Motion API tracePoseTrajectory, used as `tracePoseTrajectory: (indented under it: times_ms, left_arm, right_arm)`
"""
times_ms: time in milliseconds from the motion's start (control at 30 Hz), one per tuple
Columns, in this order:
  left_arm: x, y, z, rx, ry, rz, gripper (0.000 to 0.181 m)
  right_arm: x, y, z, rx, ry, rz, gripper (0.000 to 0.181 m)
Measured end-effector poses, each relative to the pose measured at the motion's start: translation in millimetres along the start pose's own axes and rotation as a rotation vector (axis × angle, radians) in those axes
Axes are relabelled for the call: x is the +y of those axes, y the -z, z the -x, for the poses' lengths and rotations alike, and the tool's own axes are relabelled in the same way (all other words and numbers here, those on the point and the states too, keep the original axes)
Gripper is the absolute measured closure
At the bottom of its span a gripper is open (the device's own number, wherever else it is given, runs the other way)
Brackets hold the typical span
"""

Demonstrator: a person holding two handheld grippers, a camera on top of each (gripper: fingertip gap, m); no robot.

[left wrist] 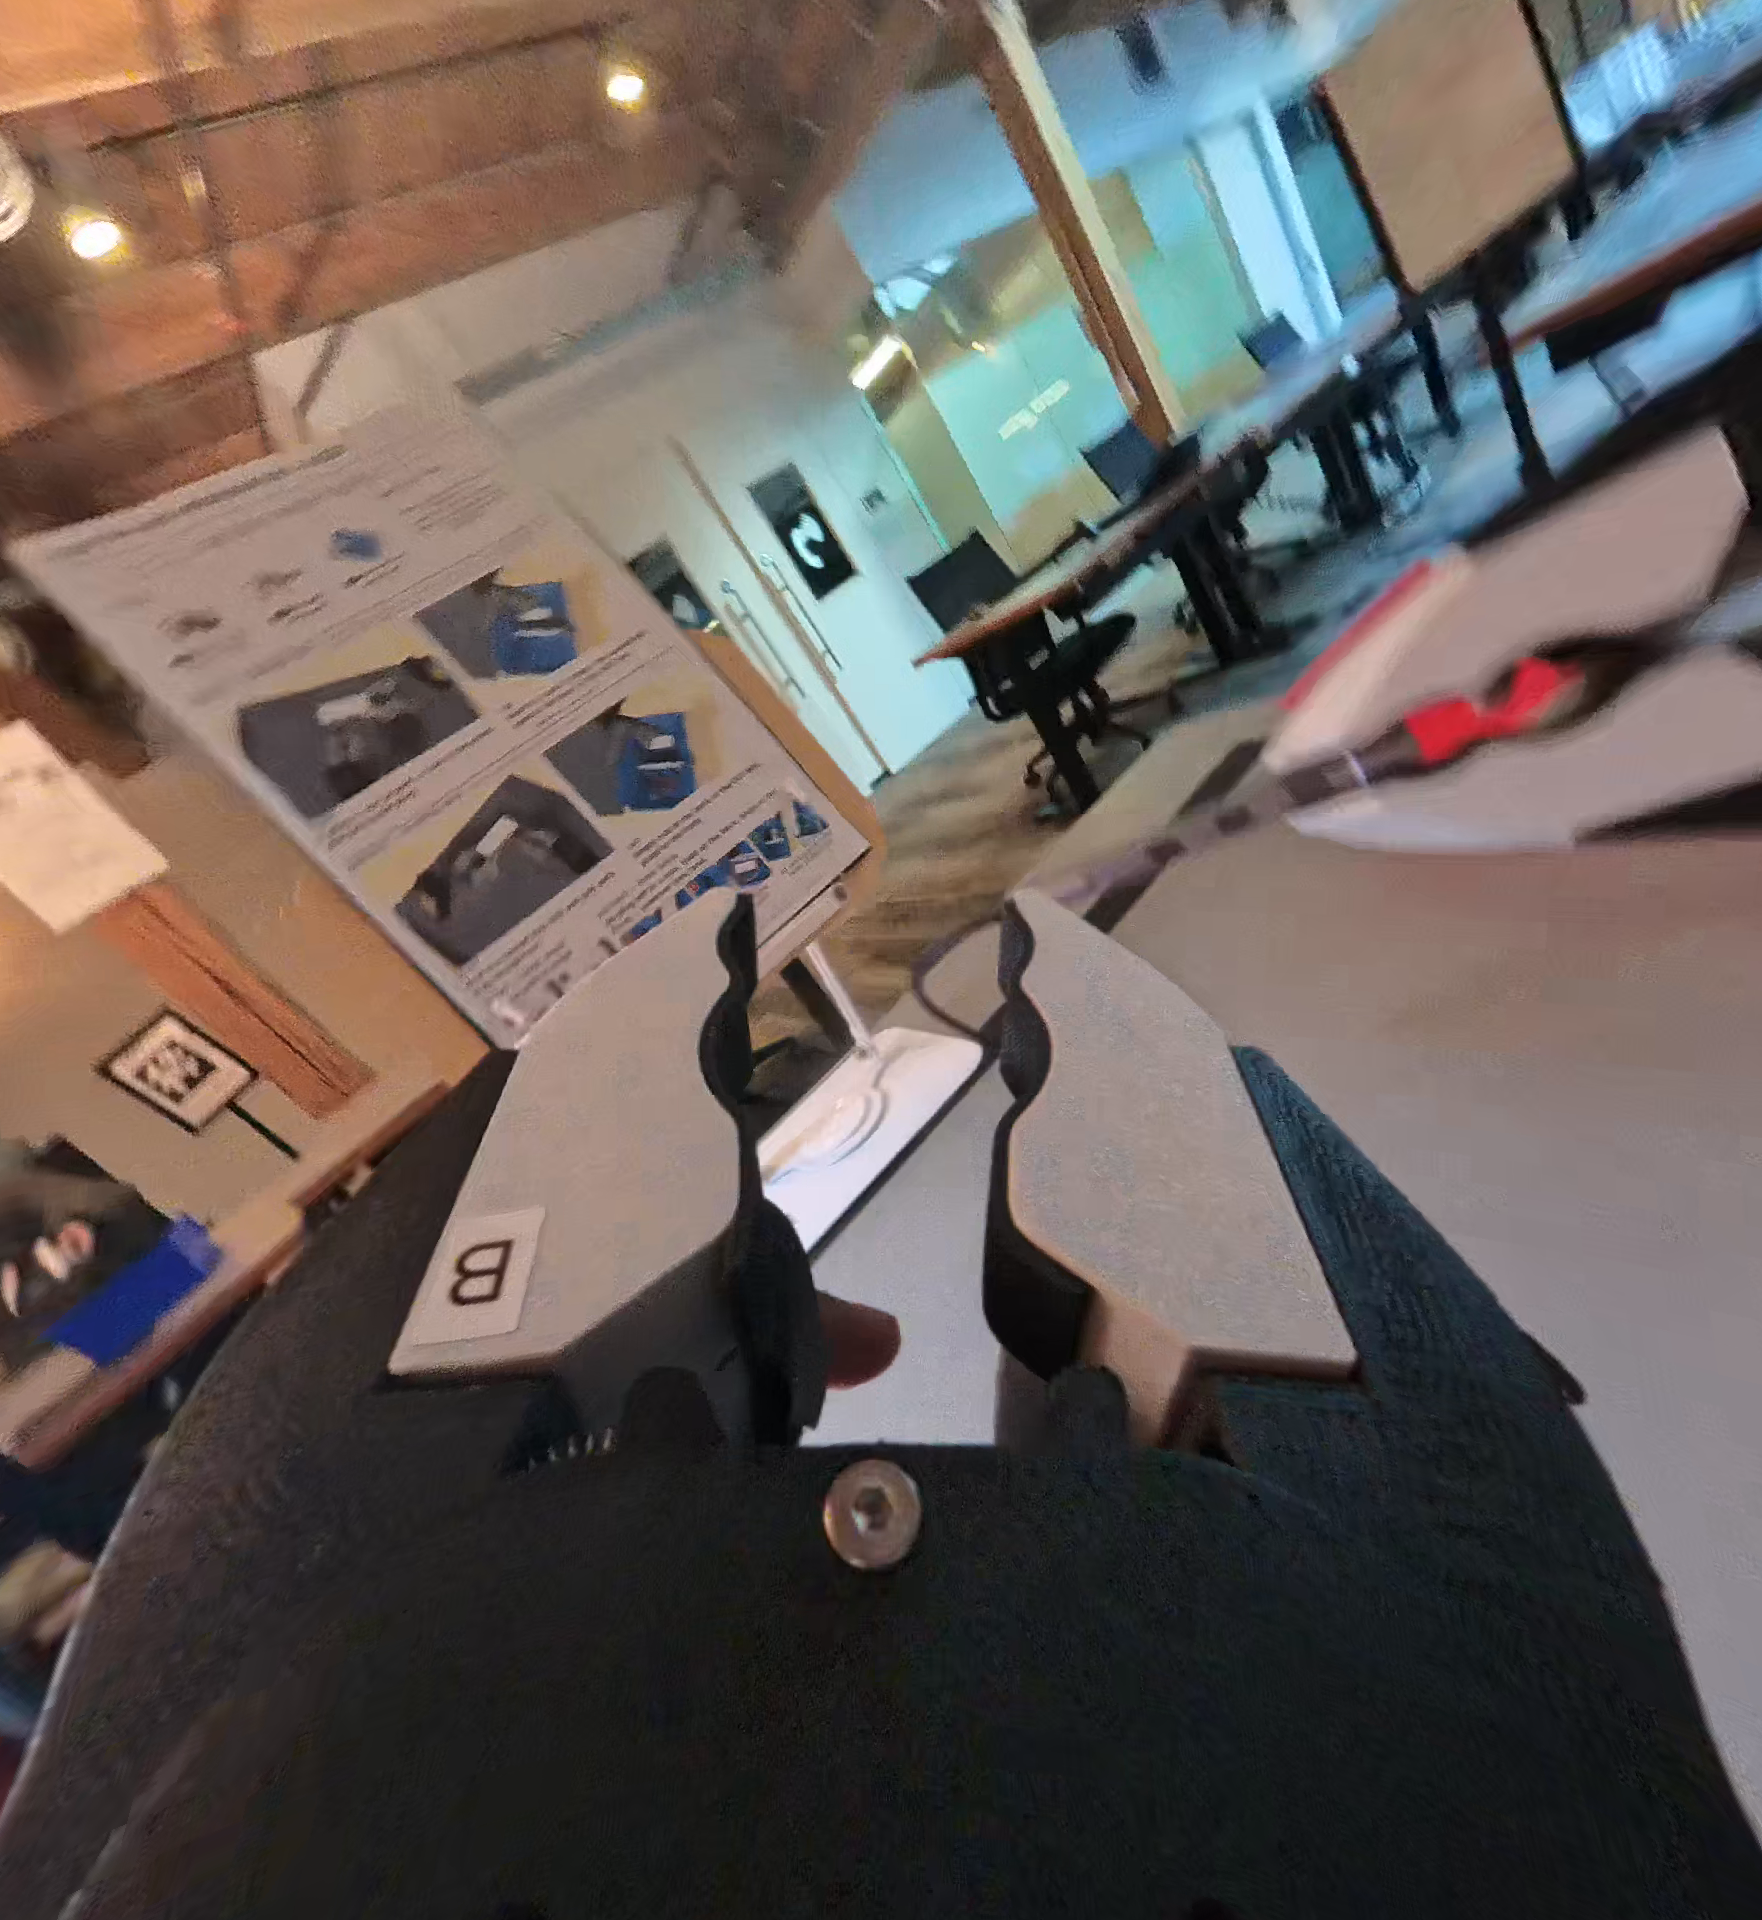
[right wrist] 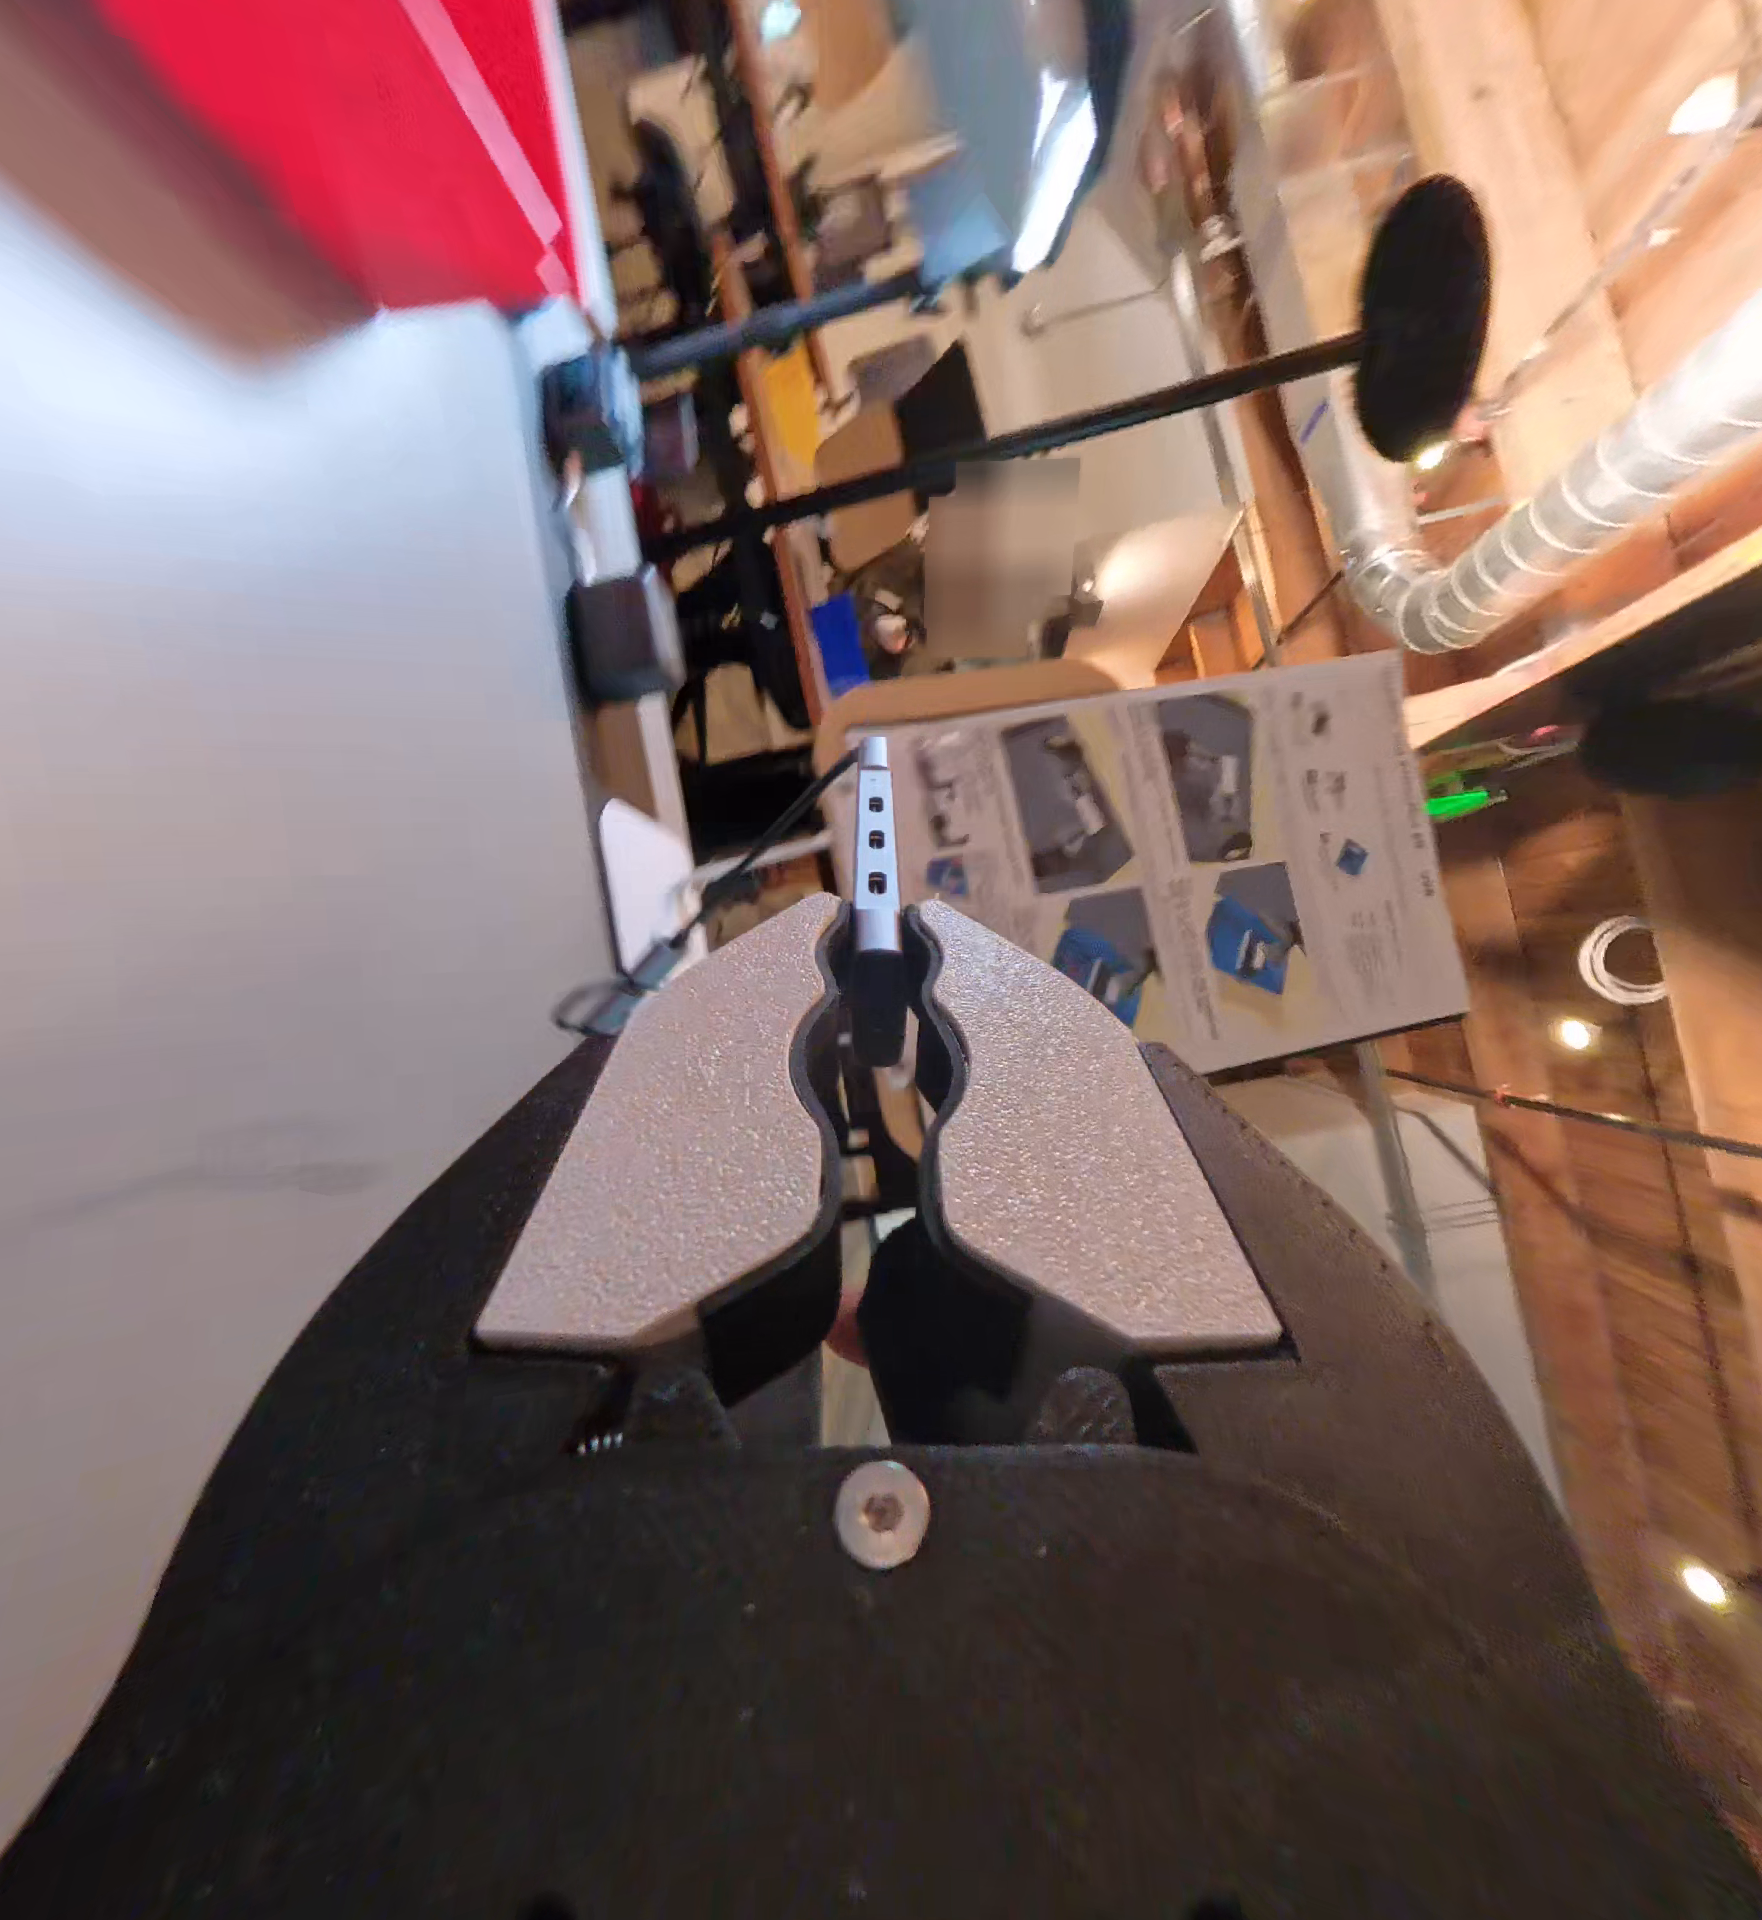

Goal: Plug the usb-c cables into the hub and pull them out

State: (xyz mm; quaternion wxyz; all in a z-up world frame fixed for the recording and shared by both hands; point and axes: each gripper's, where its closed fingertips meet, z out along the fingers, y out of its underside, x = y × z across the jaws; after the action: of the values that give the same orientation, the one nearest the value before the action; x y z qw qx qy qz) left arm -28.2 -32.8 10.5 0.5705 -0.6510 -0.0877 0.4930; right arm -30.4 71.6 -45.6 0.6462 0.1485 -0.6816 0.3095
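Note:
My right gripper (right wrist: 879,914) is shut on one end of a slim silver hub (right wrist: 877,831). The hub sticks out past the fingertips, with three small ports facing the camera. A black cable (right wrist: 752,842) runs from the hub's far end down to the table at the left. My left gripper (left wrist: 882,914) is open with nothing between its fingers. In the left wrist view the right gripper (left wrist: 1308,764) is at the upper right, holding the blurred hub (left wrist: 1221,820) above the grey table (left wrist: 1479,1143). A dark cable loop (left wrist: 931,971) lies just beyond my left fingertips.
A poster board on a stand (left wrist: 441,727) is close behind the table edge, and it also shows in the right wrist view (right wrist: 1168,852). Its white base (left wrist: 877,1091) lies ahead of the left gripper. A red panel (right wrist: 337,135) borders the table. Desks and chairs stand farther back. Measured from the fingertips, the red panel (right wrist: 337,135) is 35 cm or so from the left gripper and 40 cm from the right.

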Motion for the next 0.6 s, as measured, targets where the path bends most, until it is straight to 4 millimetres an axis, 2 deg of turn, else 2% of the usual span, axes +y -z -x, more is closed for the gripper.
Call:
tracePoseTrajectory:
  times_ms: [67,133,267,400,600]
  left_arm:
    - [8.5,13.8,7.6,-0.051,0.062,-0.003,0.136]
    - [21.5,26.2,2.7,-0.052,0.107,0.029,0.136]
    - [52.6,47.5,-17.9,-0.018,0.24,0.124,0.136]
    - [70.6,72.7,-25.6,-0.023,0.322,0.192,0.136]
    - [80.5,102.0,-1.3,-0.127,0.403,0.224,0.136]
  right_arm:
    - [15.2,4.1,39.5,-0.075,0.055,0.057,0.172]
    - [26.7,13.8,78.1,-0.171,0.041,0.095,0.172]
    - [31.0,44.9,130.6,-0.366,-0.109,0.119,0.172]
    - [33.8,70.1,149.4,-0.451,-0.262,0.135,0.171]
    - [31.5,89.6,170.2,-0.601,-0.387,0.139,0.157]
